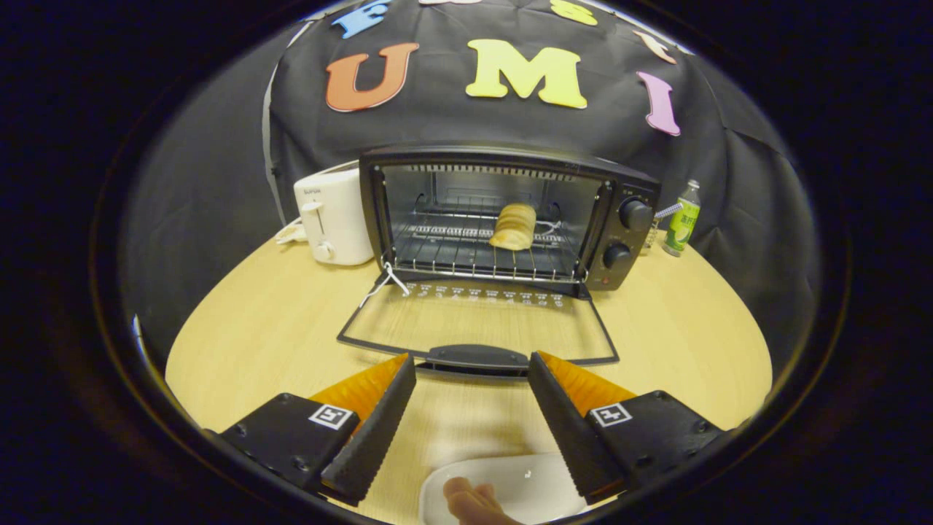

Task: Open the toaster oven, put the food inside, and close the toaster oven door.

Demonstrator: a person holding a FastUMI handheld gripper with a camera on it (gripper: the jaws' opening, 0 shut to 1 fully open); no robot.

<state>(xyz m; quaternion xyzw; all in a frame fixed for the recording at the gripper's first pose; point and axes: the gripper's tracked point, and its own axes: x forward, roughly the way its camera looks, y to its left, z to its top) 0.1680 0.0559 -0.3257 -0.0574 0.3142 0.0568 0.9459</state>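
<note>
Gripper view, tool [471,372] spread empty, level before open oven door [477,328]

Gripper [471,368] level, 2 fingers [372,430] spread wide apart — nothing between them, gripping nothing.

No legible text; white toaster [334,216] brand and bottle [682,219] label too blurred

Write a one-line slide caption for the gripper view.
Open gripper poised before the handle of the toaster oven door, bread already on its rack.
</note>
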